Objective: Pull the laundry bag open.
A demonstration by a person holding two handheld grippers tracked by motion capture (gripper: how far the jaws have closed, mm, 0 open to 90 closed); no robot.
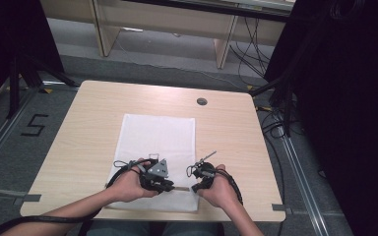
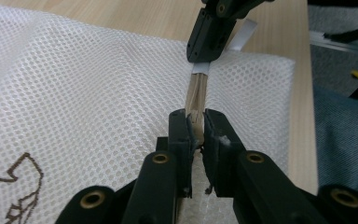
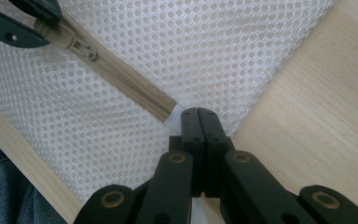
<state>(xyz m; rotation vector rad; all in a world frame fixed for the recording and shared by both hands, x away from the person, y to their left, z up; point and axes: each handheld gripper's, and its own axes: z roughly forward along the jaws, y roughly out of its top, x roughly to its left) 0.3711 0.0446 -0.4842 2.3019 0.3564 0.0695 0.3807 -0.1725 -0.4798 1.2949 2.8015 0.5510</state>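
A white mesh bag (image 1: pixel 157 135) lies flat on the wooden table (image 1: pixel 93 113), with a beige zipper (image 3: pixel 130 86) running along its near edge. My left gripper (image 2: pixel 196 126) is shut on the zipper pull (image 2: pixel 195 119), its jaws pinching it from both sides. In the right gripper view the slider (image 3: pixel 83 47) sits just below that left gripper (image 3: pixel 42 21). My right gripper (image 3: pixel 198 114) is shut on the white fabric tab (image 3: pixel 176 113) at the zipper's end, near the bag's corner. From above, the left gripper (image 1: pixel 171 187) and right gripper (image 1: pixel 194 188) face each other a short way apart.
A round grommet (image 1: pixel 202 102) sits at the table's far edge. A brown print (image 2: pixel 23 186) marks the mesh. Cables (image 1: pixel 275 123) and black curtains stand to the right, and a "5" (image 1: pixel 34 125) is marked on the floor at left. The table's near edge is close under both hands.
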